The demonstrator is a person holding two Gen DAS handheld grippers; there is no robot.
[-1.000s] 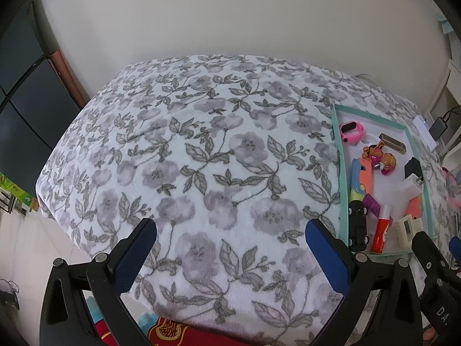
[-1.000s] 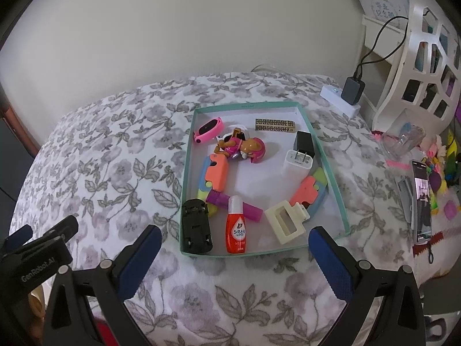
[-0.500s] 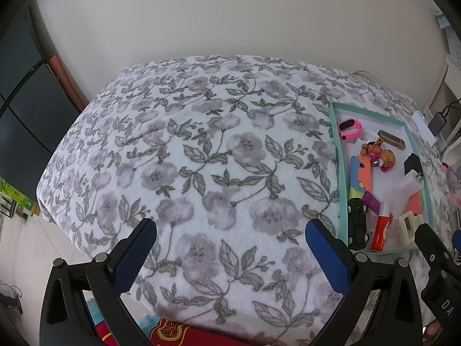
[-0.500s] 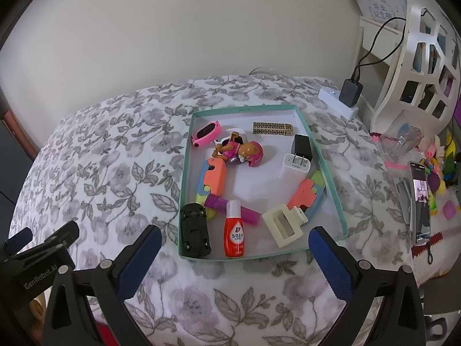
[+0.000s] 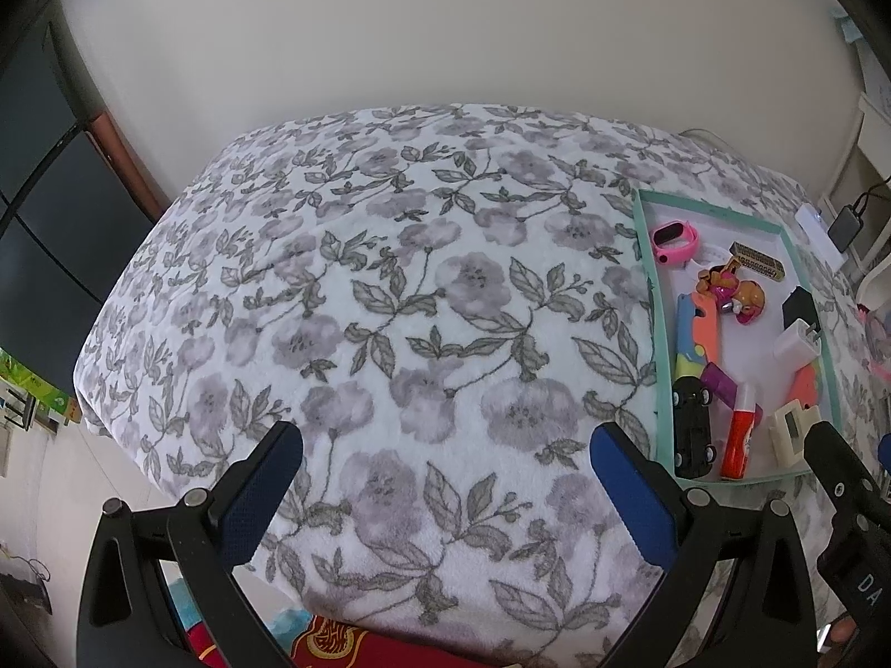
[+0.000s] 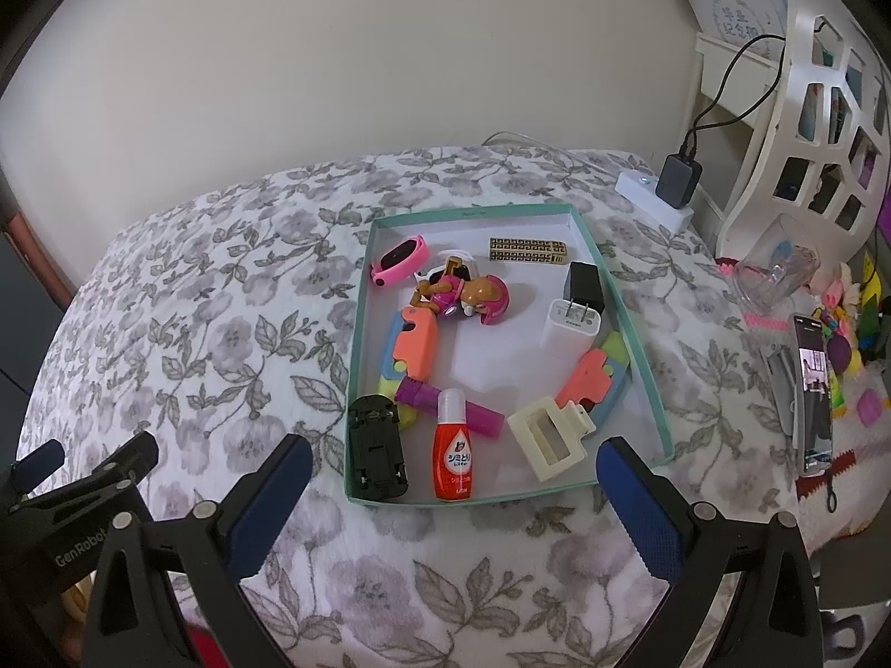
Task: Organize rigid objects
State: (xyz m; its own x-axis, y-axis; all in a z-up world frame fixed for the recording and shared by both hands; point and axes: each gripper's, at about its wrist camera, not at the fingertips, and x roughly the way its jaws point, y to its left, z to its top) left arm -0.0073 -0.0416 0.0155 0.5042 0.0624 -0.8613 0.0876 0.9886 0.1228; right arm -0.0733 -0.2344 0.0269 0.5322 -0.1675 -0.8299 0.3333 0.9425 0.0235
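Floral blanket (image 5: 423,300) covers the bed under both your tools, and the teal tray (image 6: 640,334) sits on it toward your right side. Your left hand-held gripper (image 5: 445,473) hovers spread wide over bare blanket, holding nothing; your right hand-held gripper (image 6: 454,487) is likewise spread and empty, just short of the tray's near edge. Inside the tray lie the black toy car (image 6: 377,448) at the near left corner, the cream hair clip (image 6: 548,437), the red bottle (image 6: 453,453) between them, the white charger (image 6: 571,325) and the pink watch (image 6: 400,259) at the far left.
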